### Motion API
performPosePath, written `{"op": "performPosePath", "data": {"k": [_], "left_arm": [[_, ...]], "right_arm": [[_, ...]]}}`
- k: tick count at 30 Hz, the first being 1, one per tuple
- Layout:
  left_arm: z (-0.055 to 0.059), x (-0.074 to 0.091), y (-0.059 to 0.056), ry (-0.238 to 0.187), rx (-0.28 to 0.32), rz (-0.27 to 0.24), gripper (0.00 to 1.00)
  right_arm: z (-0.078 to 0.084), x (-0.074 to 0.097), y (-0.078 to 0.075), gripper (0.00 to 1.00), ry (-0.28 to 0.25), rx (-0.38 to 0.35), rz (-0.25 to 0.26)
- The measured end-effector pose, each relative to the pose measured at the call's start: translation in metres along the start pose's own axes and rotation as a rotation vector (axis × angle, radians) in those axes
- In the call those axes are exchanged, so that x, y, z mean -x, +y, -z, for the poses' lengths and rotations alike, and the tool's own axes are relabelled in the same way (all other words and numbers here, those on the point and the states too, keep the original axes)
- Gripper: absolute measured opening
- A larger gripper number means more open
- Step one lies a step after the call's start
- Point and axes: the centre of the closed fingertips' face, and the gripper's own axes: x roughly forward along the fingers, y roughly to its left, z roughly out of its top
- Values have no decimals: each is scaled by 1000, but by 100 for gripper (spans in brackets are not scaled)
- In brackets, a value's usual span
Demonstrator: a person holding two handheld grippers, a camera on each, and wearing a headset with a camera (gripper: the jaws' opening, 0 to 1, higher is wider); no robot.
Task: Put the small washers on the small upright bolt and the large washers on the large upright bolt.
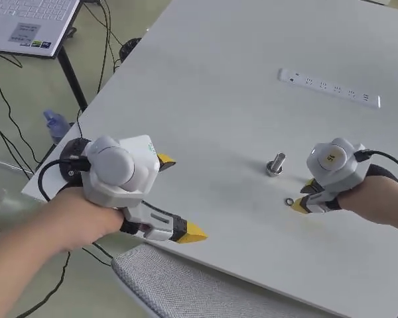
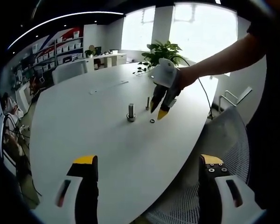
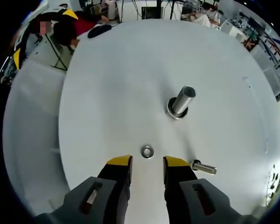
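Holding the left claw [image 1: 180,196] wide open and empty above the near edge of the white worktop [image 1: 212,73]. Finding the large bolt [image 1: 275,163] standing upright farther right, a small washer [image 1: 289,201] lying flat near it. Aiming the right claw [image 3: 147,161], partly open and gripping nothing, at that washer just ahead of its tips, the small bolt [image 3: 203,166] standing just beside one jaw.

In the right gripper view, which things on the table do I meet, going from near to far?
small bolt → washer → large bolt
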Motion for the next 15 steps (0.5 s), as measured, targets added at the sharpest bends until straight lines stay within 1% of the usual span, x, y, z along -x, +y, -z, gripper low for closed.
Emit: {"op": "performPosePath", "data": {"k": [2,5,6,9,11,15], "left_arm": [[0,-1,1,-3,-1,-4,92],[2,-2,1,4,4,2,93],[3,-2,1,6,2,3,94],[6,-3,2,8,22,6,93],[7,-4,2,15,18,6,93],[3,-3,0,8,19,13,92]], "right_arm": [[2,-4,0,28,10,3,3],[3,-7,0,28,12,-1,1],[5,-8,-1,28,24,15,10],[3,-10,0,28,20,3,2],[1,-12,1,28,20,5,0],[0,-15,1,28,20,22,9]]}}
